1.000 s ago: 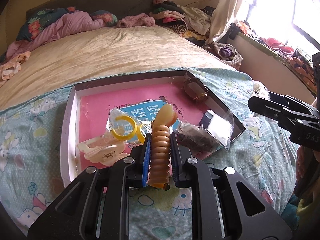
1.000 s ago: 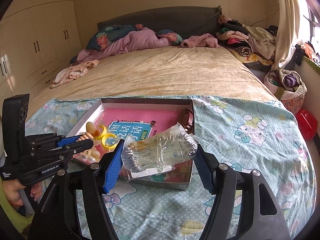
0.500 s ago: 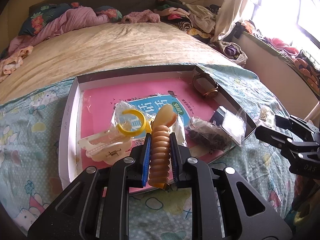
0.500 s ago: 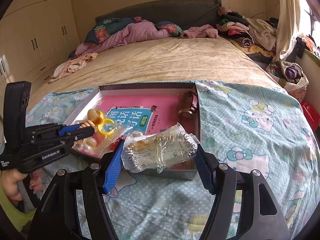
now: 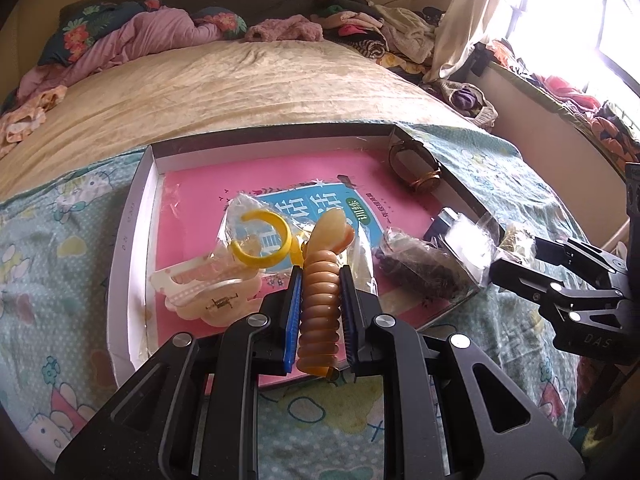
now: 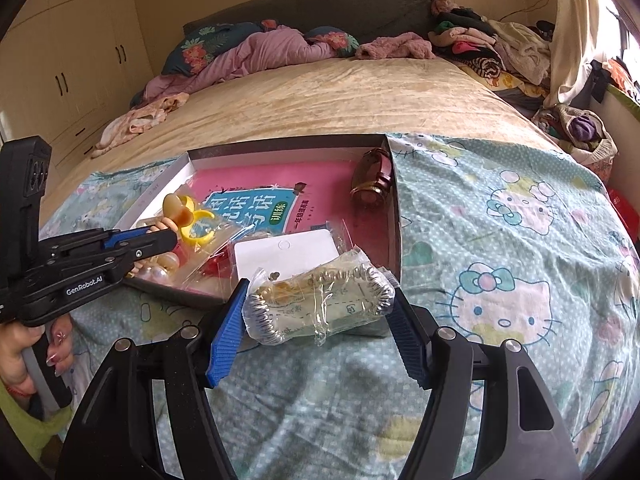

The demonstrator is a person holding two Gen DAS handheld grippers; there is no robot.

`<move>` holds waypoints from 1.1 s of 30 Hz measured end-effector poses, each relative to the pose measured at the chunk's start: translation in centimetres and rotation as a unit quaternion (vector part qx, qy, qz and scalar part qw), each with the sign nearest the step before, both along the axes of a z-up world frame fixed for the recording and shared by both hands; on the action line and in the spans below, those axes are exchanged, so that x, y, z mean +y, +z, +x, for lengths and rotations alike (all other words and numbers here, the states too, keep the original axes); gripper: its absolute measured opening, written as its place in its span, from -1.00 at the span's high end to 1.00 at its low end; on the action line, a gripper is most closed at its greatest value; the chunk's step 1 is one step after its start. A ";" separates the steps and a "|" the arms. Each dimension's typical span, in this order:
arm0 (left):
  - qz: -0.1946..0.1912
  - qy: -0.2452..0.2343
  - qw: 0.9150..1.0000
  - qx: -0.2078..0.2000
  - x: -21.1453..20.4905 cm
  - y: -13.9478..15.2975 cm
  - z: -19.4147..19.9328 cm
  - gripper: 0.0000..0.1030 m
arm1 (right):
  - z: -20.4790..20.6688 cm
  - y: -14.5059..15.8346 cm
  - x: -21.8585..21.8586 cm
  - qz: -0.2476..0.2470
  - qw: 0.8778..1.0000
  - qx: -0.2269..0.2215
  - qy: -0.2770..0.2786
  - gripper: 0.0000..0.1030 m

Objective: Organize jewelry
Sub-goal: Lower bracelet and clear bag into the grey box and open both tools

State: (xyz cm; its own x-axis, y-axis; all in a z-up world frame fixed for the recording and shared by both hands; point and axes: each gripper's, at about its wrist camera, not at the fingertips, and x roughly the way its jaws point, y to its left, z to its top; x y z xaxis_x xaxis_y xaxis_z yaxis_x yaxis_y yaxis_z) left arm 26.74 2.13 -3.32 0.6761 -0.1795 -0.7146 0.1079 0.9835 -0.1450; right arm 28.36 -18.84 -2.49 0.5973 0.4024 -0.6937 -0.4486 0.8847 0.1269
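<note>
A shallow box with a pink book in it lies on the bed; it also shows in the right wrist view. My left gripper is shut on an amber spiral hair tie over the box's near edge; it appears in the right wrist view. My right gripper is shut on a clear bag of silver bracelet at the box's near right corner; it appears in the left wrist view. In the box lie a yellow ring, a cream hair claw, a brown bangle and bagged items.
A Hello Kitty blanket covers the near bed, a beige sheet lies beyond. Pillows and piled clothes sit at the head. A wardrobe stands to the left. A white card lies in the box.
Both grippers have moved forward toward the box with their items held. The right gripper has come down closer to the box's near right corner.
</note>
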 end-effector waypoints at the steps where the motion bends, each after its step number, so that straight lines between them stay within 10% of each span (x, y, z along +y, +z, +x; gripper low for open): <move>1: 0.000 0.000 1.000 0.000 0.0 0.0 0.0 0.79 | 0.3 -0.1 0.1 -0.001 1.000 0.002 -0.001 -0.26; 33: -0.001 0.000 1.000 0.004 -0.3 -0.6 0.6 0.79 | 1.9 -1.2 1.0 0.002 1.000 -0.004 0.001 -0.47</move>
